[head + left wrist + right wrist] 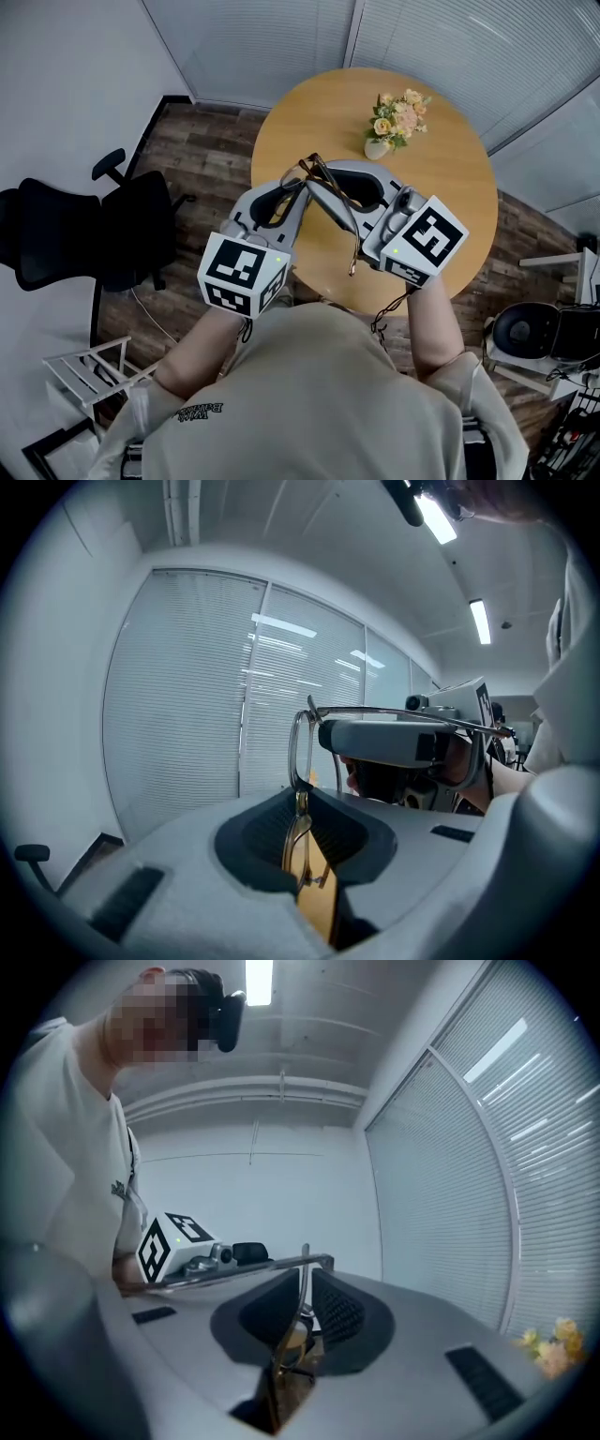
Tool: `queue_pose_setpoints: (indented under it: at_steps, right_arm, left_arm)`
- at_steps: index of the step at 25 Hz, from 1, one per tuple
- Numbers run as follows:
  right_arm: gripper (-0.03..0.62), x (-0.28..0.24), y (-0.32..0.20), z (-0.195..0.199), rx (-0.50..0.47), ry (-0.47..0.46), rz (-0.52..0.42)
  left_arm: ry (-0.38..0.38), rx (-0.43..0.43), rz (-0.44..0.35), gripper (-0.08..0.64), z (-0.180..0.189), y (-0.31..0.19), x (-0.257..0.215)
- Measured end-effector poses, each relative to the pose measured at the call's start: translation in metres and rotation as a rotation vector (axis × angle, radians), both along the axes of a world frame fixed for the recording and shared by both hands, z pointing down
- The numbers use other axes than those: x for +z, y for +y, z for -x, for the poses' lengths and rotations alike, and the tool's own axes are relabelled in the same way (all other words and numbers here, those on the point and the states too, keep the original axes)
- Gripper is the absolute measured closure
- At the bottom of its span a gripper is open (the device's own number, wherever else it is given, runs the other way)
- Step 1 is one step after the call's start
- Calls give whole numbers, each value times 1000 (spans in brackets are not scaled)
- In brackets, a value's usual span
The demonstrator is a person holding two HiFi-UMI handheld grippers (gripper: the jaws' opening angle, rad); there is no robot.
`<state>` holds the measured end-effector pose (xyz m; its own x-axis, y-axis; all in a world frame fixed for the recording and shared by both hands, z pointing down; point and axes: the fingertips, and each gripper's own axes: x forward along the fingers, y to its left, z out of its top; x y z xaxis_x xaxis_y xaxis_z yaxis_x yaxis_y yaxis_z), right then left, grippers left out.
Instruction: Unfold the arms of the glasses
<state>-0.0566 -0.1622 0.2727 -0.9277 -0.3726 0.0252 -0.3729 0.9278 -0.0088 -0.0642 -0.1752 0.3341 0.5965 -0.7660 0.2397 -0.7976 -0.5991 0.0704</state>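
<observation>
Thin metal-framed glasses (317, 180) hang in the air over the round wooden table (455, 187), held between both grippers. My left gripper (287, 195) is shut on the lens frame (300, 752), which stands upright between its pads. One arm (403, 714) of the glasses runs off to the right past the right gripper (389, 744). My right gripper (354, 193) is shut on the other end of the frame (301, 1290). In the right gripper view an arm (239, 1270) stretches left toward the left gripper's marker cube (173, 1239). In the head view one arm (352, 246) points back toward me.
A small vase of flowers (396, 122) stands on the far side of the table. A black office chair (89, 234) is on the floor to the left, a white rack (89, 375) at lower left. Blinds (197, 696) cover the far glass wall.
</observation>
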Motion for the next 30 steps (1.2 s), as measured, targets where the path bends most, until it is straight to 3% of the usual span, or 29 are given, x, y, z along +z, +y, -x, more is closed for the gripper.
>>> queue_pose_setpoints:
  at_steps: [6, 13, 25, 30]
  right_arm:
    - [552, 0, 5, -4, -9, -24, 28]
    - [552, 4, 26, -8, -87, -24, 0]
    - [551, 41, 77, -4, -227, 75, -26]
    - [551, 70, 88, -5, -260, 142, 21]
  left_arm:
    - [20, -16, 17, 506, 5, -5, 4]
    - [71, -65, 48, 506, 23, -18, 5]
    - [114, -145, 62, 506, 51, -33, 4]
    - [122, -165, 54, 506, 57, -36, 0]
